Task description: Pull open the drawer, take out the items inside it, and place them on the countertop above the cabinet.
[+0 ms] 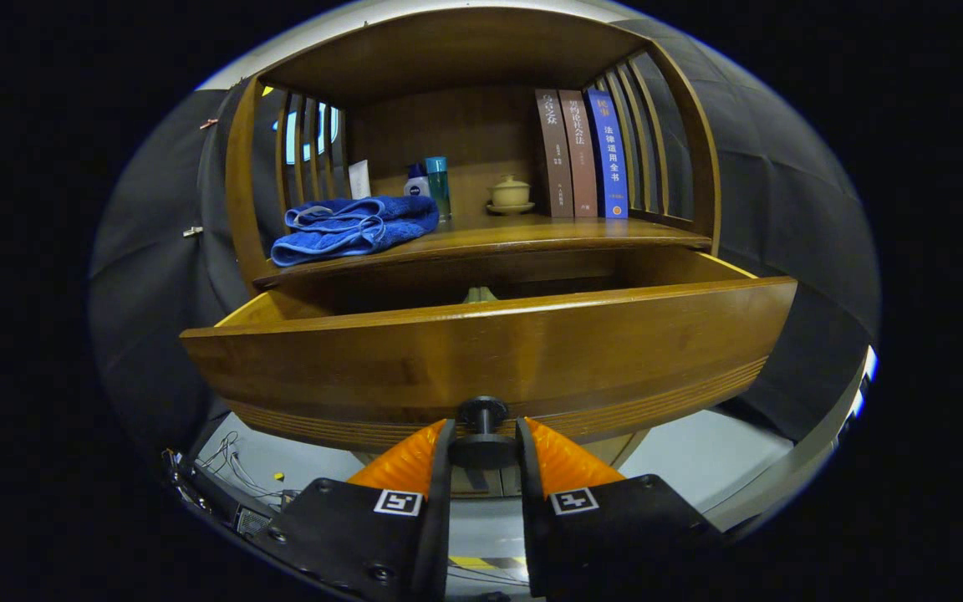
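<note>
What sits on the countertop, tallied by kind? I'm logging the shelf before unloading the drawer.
Books: 3
Blue towel: 1
Bottles and tubes: 3
Lidded cup on saucer: 1
Total: 8
The gripper is shut on the drawer knob; the drawer is open.

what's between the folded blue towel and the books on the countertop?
Gripper view: small bottles by the towel, then a lidded cup on a saucer nearer the books. The gripper grips the drawer knob.

The drawer (pixel 481 351) stands pulled out below the countertop (pixel 532 236), its knob (pixel 482 431) clamped between the gripper (pixel 482 439) fingers. On the countertop a folded towel (pixel 352 227) lies left, bottles (pixel 430 186) behind it, a lidded cup (pixel 511 194) mid-back, and books (pixel 580 155) upright at right.
</note>
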